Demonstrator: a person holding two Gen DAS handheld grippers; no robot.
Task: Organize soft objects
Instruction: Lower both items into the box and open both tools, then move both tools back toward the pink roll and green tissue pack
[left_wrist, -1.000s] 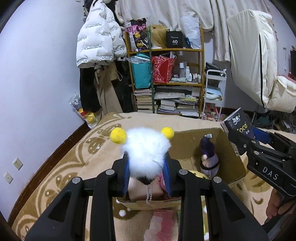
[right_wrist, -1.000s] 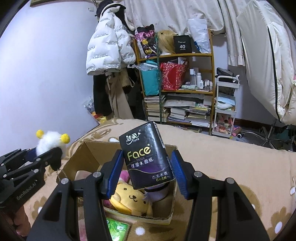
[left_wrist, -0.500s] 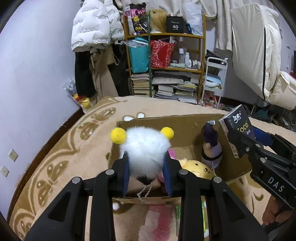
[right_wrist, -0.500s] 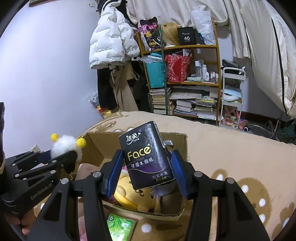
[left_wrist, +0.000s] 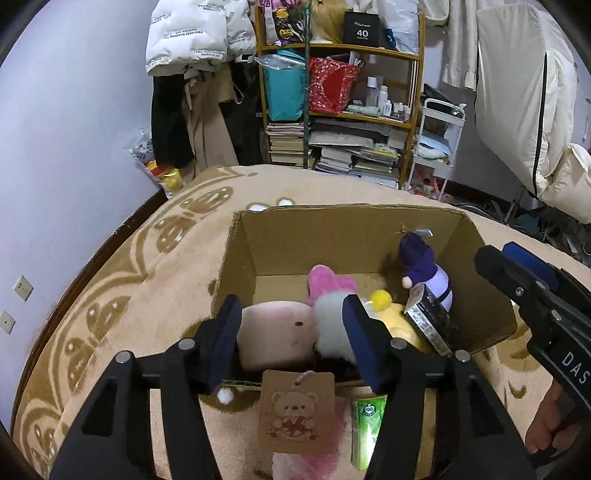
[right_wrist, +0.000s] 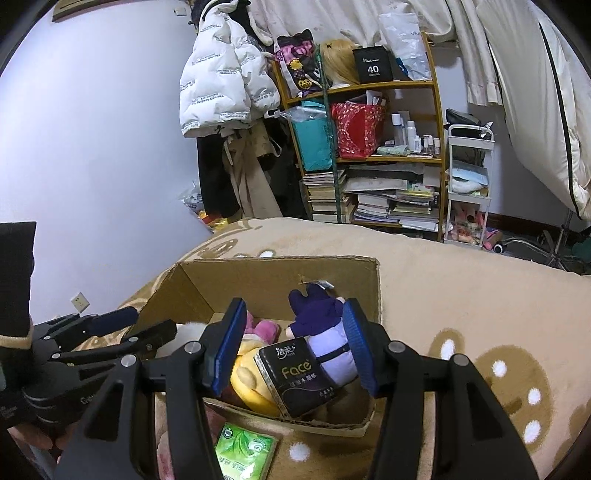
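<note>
An open cardboard box (left_wrist: 332, 232) stands on the beige blanket. In it lie a pink plush (left_wrist: 277, 332), the white fluffy toy with yellow pompoms (left_wrist: 332, 325), a yellow plush (right_wrist: 247, 380), a purple doll (left_wrist: 424, 269) and the black Face tissue pack (right_wrist: 299, 373). My left gripper (left_wrist: 291, 339) is open over the box's near edge, the white toy lying loose between its fingers. My right gripper (right_wrist: 291, 350) is open above the tissue pack, which lies in the box. The right gripper also shows in the left wrist view (left_wrist: 517, 280).
A green tissue pack (right_wrist: 243, 454) and a pink bagged item with a bear tag (left_wrist: 295, 410) lie on the blanket in front of the box. A cluttered bookshelf (left_wrist: 343, 110), hung coats and a white trolley stand behind the bed.
Both grippers opened. The white fluffy toy dropped from the left gripper into the box, and the black tissue pack dropped from the right gripper into the box. Both grippers tilted down toward the box.
</note>
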